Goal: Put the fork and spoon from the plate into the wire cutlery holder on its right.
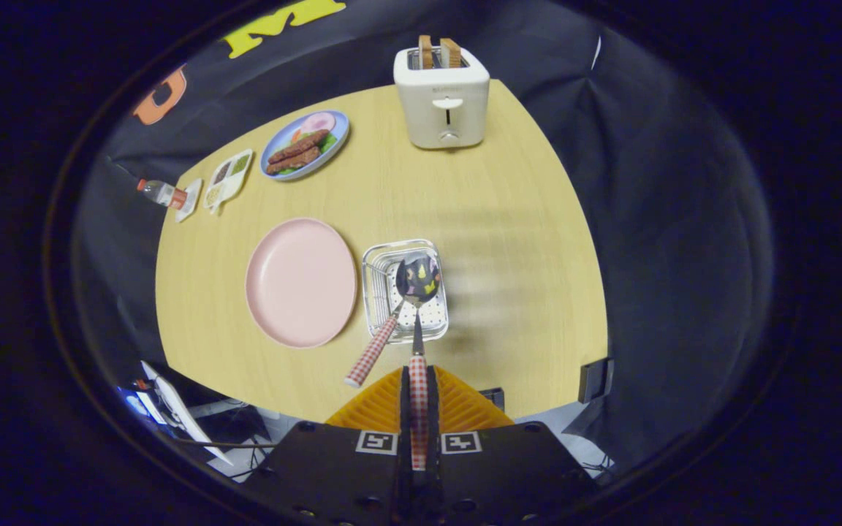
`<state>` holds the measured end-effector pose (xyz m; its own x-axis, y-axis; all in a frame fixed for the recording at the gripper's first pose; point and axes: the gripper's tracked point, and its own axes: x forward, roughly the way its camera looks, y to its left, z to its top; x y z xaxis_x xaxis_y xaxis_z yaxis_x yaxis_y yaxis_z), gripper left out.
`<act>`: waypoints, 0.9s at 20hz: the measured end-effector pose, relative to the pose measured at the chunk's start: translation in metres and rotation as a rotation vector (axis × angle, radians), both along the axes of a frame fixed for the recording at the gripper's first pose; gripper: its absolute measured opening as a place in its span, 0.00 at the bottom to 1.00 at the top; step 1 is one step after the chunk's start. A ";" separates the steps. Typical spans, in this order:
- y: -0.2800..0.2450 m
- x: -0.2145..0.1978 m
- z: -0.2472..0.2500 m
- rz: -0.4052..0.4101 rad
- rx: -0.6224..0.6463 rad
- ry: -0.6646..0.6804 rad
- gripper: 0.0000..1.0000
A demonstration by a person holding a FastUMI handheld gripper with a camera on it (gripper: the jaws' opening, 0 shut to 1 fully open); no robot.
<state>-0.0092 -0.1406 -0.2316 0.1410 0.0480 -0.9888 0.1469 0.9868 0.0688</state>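
Note:
My gripper (418,376) is shut on the red-checked handle of the spoon (418,280), held high above the table. The spoon's dark shiny bowl hangs over the wire cutlery holder (392,247), just ahead of the fingers; whether it touches the holder I cannot tell. The fork (371,352), with the same checked handle, stands with its head inside the holder, and its handle leans out toward the table's near edge. Left of the holder lies the pink plate (301,282), with nothing on it.
At the table's far edge stands a white toaster (441,95) with two slices of bread in it. A blue plate of food (304,145), a small white divided tray (227,177) and a lying bottle (161,193) sit far left. A black clamp (595,380) grips the near right edge.

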 end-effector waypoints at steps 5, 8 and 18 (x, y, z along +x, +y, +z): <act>0.003 0.007 -0.011 -0.039 0.027 0.075 0.07; 0.004 0.008 -0.019 -0.073 0.038 0.141 0.07; 0.012 0.053 -0.018 -0.080 0.048 0.072 0.32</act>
